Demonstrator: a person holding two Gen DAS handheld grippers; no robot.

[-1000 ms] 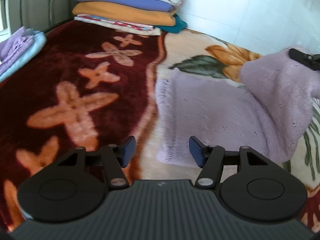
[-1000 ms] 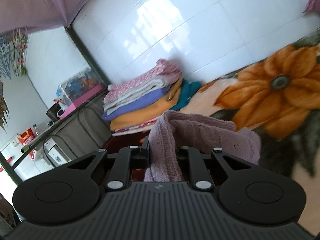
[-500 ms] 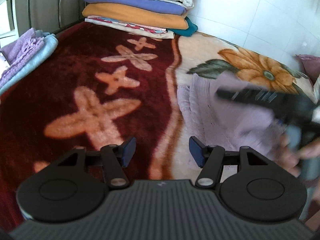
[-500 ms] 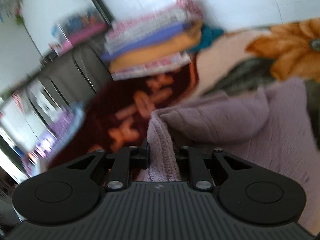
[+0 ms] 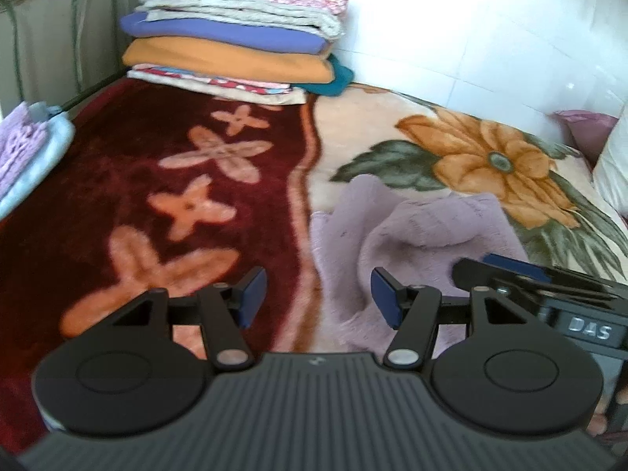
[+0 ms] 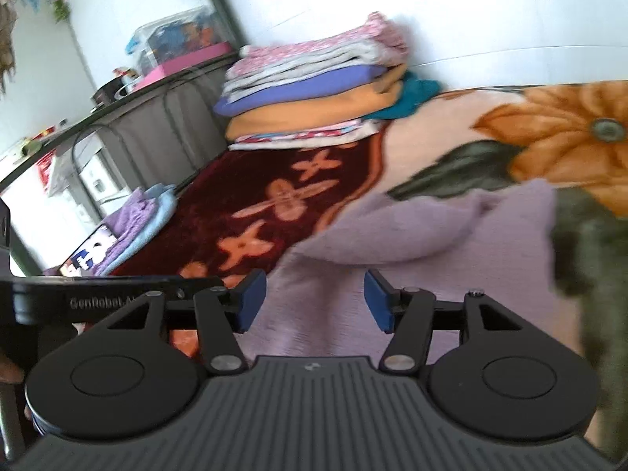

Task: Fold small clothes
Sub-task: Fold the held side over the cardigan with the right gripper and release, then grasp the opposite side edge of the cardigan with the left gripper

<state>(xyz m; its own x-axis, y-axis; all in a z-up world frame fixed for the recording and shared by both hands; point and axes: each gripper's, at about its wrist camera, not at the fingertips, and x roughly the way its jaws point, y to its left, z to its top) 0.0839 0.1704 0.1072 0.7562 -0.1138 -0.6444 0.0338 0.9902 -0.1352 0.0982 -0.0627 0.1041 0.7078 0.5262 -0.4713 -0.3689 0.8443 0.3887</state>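
A lilac knitted garment [image 5: 428, 231] lies on the flowered blanket, folded over on itself with a loose rumpled flap; it also shows in the right wrist view [image 6: 424, 235]. My left gripper [image 5: 316, 299] is open and empty, low at the garment's left edge. My right gripper [image 6: 314, 298] is open and empty just above the garment's near part. Its black body shows at the right of the left wrist view [image 5: 549, 294]. The left gripper's body shows at the left of the right wrist view [image 6: 98, 294].
A stack of folded blankets [image 5: 235, 47] stands at the far end against the white tiled wall. A small pile of folded lilac and light blue clothes [image 5: 27, 153] lies at the bed's left edge. A white pillow [image 5: 612, 165] sits at the right.
My right gripper carried the held garment edge over to the left and down, then opened and let it go. The garment now lies folded over. The left gripper stayed open.
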